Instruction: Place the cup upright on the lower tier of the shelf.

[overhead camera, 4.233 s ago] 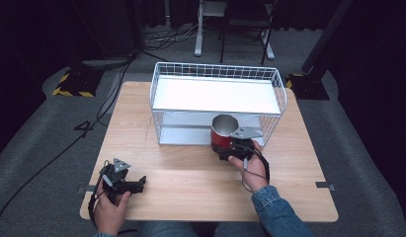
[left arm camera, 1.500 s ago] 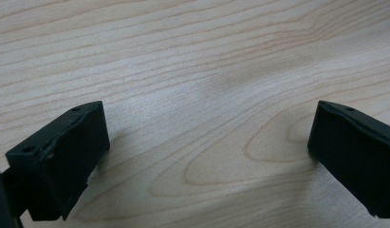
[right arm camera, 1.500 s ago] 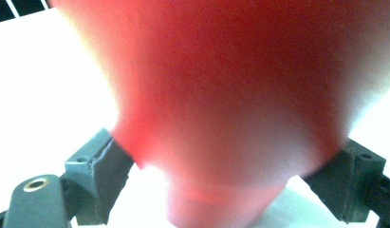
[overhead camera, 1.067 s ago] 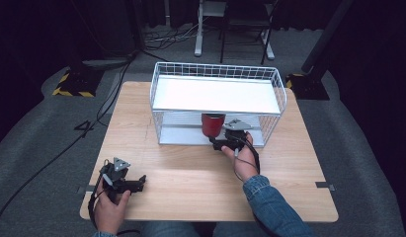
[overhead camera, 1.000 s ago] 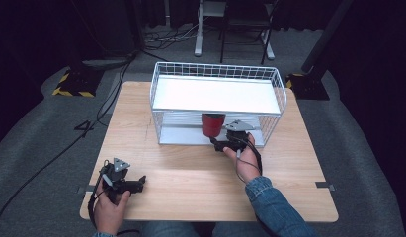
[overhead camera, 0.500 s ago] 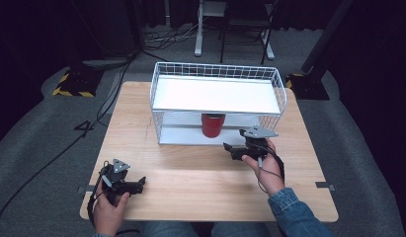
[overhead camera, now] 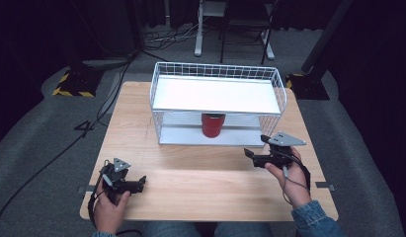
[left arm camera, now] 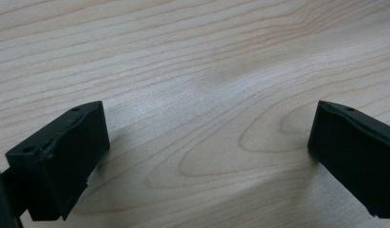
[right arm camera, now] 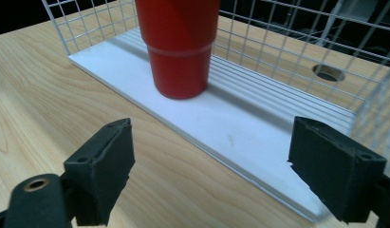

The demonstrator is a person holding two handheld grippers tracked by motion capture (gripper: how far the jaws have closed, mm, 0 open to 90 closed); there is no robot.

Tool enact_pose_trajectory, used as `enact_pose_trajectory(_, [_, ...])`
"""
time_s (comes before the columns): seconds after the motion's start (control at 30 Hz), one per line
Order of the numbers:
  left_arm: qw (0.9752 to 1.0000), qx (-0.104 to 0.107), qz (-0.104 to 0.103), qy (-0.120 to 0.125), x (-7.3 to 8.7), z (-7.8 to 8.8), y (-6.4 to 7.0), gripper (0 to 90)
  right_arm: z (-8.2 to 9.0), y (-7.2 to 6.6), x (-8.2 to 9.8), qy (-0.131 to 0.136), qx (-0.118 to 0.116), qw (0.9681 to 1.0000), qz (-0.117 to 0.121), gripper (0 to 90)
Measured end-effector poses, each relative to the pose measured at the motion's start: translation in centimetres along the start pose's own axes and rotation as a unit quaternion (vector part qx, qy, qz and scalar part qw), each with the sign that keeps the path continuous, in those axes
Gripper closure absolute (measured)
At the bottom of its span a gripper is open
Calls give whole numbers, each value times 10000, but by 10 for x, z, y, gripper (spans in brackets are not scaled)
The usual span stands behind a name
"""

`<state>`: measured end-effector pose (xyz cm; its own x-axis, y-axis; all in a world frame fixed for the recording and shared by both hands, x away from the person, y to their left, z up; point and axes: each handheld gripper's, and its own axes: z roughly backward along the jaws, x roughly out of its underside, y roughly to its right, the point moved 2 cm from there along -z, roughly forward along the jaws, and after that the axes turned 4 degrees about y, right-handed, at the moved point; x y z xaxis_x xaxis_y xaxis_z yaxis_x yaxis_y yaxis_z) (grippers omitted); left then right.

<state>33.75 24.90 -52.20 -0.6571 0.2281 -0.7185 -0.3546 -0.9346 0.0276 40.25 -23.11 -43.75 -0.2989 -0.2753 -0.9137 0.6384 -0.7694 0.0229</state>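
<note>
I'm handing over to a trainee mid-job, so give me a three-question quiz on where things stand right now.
1. True or false: the right gripper is shut on the red cup.
2. Where does the red cup stand? A) on the top shelf of the wire rack B) on the rack's lower shelf C) on the bare wooden table
3. Fill in: the left gripper is open over the ____.

Key: 1 false, it is open and clear of the cup; 2 B; 3 wooden table.

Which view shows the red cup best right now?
The right gripper view: the red cup stands close and upright on the rack's lower shelf. The high view shows it small under the top shelf.
</note>
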Motion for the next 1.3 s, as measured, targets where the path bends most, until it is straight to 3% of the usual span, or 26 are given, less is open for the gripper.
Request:
enact_pose_trajectory(0.33, [10000,-14,16,-6,-2,-2,0,1,43,20,19,-181,275,9994,-86,157])
enact_pose_trajectory(0.77, [10000,-15,16,-5,-2,-2,0,1,75,38,45,-333,522,9972,-411,158])
enact_pose_trajectory(1.07, [10000,-15,16,-6,-2,-2,0,1,85,53,71,-574,708,9938,-631,158])
enact_pose_trajectory(1.3, [10000,-15,16,-6,-2,-2,0,1,83,65,94,-852,812,9907,-683,159])
